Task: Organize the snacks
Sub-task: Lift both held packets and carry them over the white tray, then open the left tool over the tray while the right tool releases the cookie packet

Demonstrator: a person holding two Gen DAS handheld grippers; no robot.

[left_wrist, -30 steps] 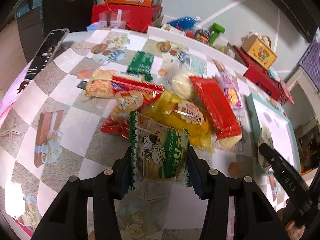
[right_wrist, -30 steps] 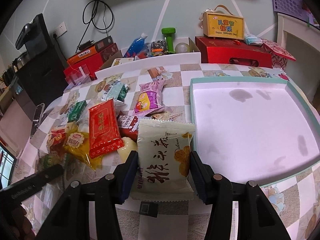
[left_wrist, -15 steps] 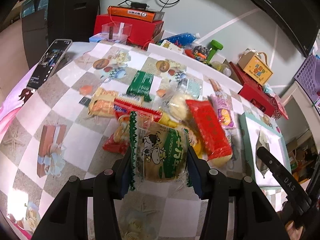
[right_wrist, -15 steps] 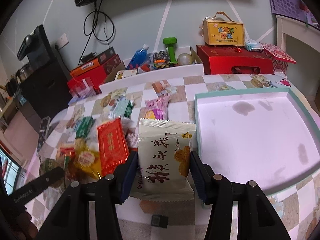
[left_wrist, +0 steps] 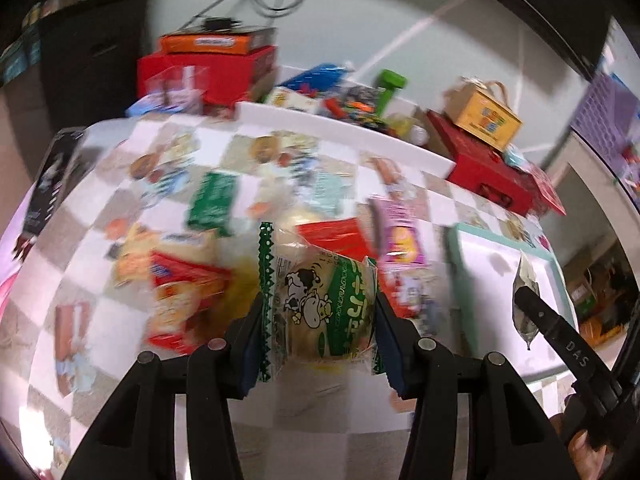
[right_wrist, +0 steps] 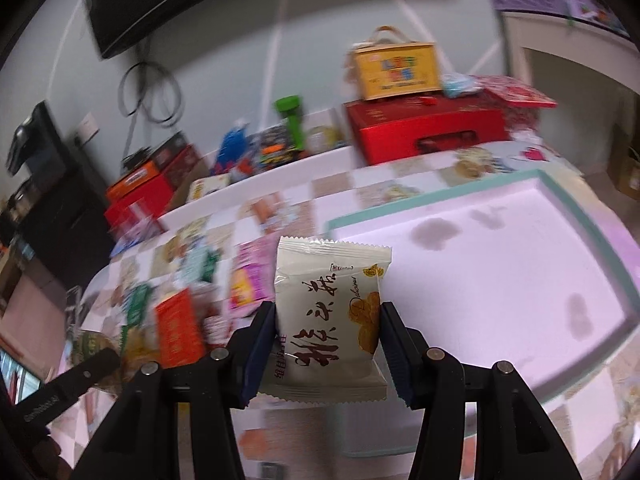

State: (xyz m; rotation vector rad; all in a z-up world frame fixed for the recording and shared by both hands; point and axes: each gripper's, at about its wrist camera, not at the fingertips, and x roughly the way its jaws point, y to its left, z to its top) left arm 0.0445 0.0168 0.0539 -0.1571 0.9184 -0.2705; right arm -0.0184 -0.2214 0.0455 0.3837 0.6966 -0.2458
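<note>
My left gripper (left_wrist: 318,320) is shut on a green-and-white snack packet with a cow on it (left_wrist: 320,308), held up above the checked table. My right gripper (right_wrist: 328,332) is shut on a cream packet with black writing (right_wrist: 328,316), lifted near the left rim of the white tray with a teal rim (right_wrist: 580,224). That tray (left_wrist: 456,248) also shows at the right in the left wrist view, where the right gripper (left_wrist: 528,304) hangs over it with its packet edge-on. A blurred pile of snack packets (left_wrist: 188,284) lies on the table behind the cow packet.
The snack pile (right_wrist: 176,320) lies left of the tray in the right wrist view, with the left gripper's body (right_wrist: 68,388) at lower left. Red boxes (right_wrist: 424,128), a yellow carry box (right_wrist: 396,68) and a green dumbbell (right_wrist: 294,120) line the back. A dark phone (left_wrist: 48,184) lies at the table's left edge.
Both grippers have risen with their packets and swung to the right towards the tray. The snack pile has slid left and lower in both views, and the picture is now blurred by motion.
</note>
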